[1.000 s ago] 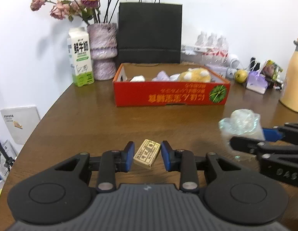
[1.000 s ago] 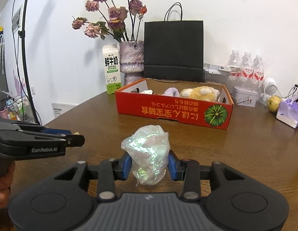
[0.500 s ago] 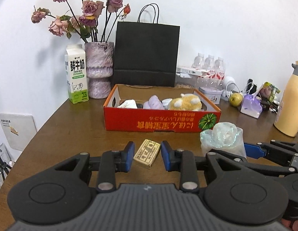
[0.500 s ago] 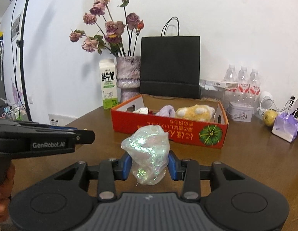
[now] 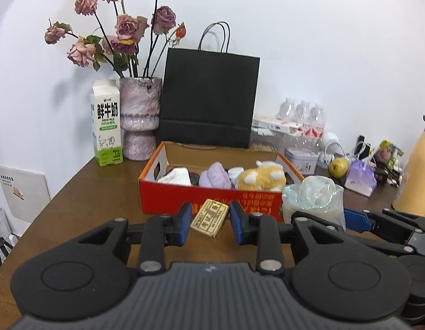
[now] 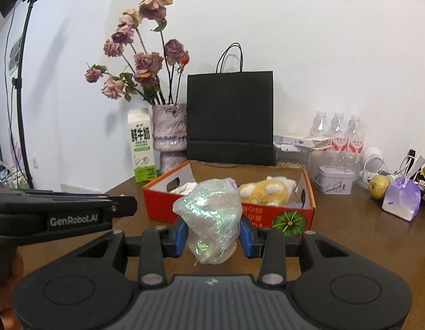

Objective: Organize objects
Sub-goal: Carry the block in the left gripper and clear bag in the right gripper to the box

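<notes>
At the far left of the brown wooden table (image 5: 83, 192) a white and green milk carton (image 5: 106, 122) stands upright just beside a mottled purple ceramic vase (image 5: 139, 118) of dried pink roses (image 5: 121, 35). Right of the vase a black paper carrier bag (image 5: 209, 99) stands against the white wall.

In front of the bag sits the red open-topped cardboard box (image 5: 209, 200). In it lie, from left to right, a white crumpled cloth (image 5: 175, 177), a lilac knitted item (image 5: 215, 176) and a yellow and white plush toy (image 5: 260, 177).

The left gripper (image 5: 209, 221) is held on the near side of the box. Its blue pads (image 5: 185, 220) are clenched on a small tan rectangular block with dark printed characters (image 5: 210, 217). The block sits tilted between the tips, clear of the table, with the box's red front wall behind it.

To its right, the right gripper (image 6: 214, 233) grasps a crumpled iridescent translucent plastic bundle (image 6: 211, 220). The bundle fills the gap between the blue pads (image 6: 181, 235), bulges above them, and hangs a little below. It is lifted off the table, in front of the box's near wall. In the right wrist view the left gripper's black body shows at the left edge.

At the far right stand clear plastic water bottles (image 6: 337, 130), a small grey tin (image 6: 334, 183), a yellow-green fruit (image 6: 378, 183) and a lilac gift bag (image 6: 402, 199).
</notes>
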